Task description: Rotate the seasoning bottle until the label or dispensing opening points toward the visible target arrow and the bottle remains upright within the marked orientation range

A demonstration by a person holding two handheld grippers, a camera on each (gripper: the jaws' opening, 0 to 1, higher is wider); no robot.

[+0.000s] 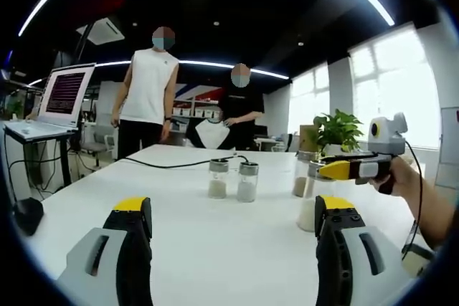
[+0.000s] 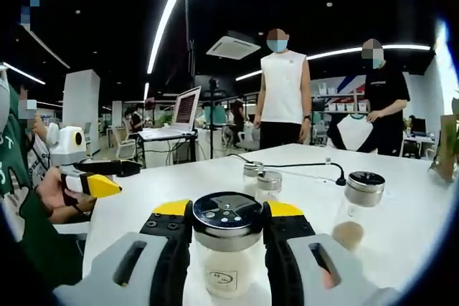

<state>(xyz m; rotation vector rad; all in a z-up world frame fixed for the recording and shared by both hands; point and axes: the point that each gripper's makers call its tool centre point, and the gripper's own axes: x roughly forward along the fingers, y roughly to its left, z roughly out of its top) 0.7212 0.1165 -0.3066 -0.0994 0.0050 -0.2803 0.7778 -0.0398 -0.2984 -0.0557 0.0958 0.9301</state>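
Note:
A clear seasoning bottle [image 2: 228, 263] with a black dispensing lid stands upright on the white table [image 2: 401, 227], its small label facing the camera. My right gripper [image 2: 228, 211] is shut on it just below the lid. From the left gripper view, that bottle [image 1: 308, 209] stands at the right with the right gripper [image 1: 343, 170] at its top. My left gripper [image 1: 233, 209] hangs open over bare table with nothing between its fingers; in the right gripper view the left gripper [image 2: 100, 177] is at the far left in a person's hand.
Two more bottles [image 1: 218, 178] [image 1: 247, 181] stand mid-table and another bottle [image 1: 302, 174] behind the held one. A black cable [image 1: 179, 164] runs across the far side. A laptop [image 1: 64, 94] sits on a stand at left. Two people stand beyond the table, and a plant [image 1: 337, 130] is at right.

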